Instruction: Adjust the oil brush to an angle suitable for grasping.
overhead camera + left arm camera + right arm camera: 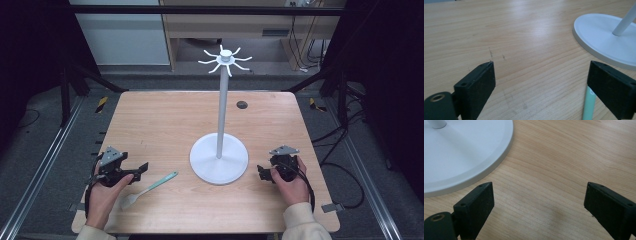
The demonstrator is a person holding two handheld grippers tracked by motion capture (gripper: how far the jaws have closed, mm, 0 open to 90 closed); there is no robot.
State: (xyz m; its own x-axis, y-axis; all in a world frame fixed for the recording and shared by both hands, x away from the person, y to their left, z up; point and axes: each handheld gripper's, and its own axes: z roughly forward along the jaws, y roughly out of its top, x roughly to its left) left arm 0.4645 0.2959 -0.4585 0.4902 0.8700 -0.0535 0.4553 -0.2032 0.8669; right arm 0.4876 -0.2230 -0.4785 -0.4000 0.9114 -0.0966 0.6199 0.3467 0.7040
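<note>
A white stand [219, 159] with a round base, a tall pole and hooked arms at its top [225, 59] rises from the middle of the wooden table [165, 120]. A spoon [149, 189] with a pale green handle and a white bowl lies flat near the front edge, left of the base. My left gripper [142, 169] rests on the table just left of the spoon, open, with the green handle [589, 103] beside its right jaw. My right gripper [262, 172] rests right of the base [461, 152], open with bare wood between the jaws.
A dark round cable hole [242, 104] sits in the table behind the stand. Black frame rails [45, 165] run along both sides of the table, with cables on the floor at the right [345, 175].
</note>
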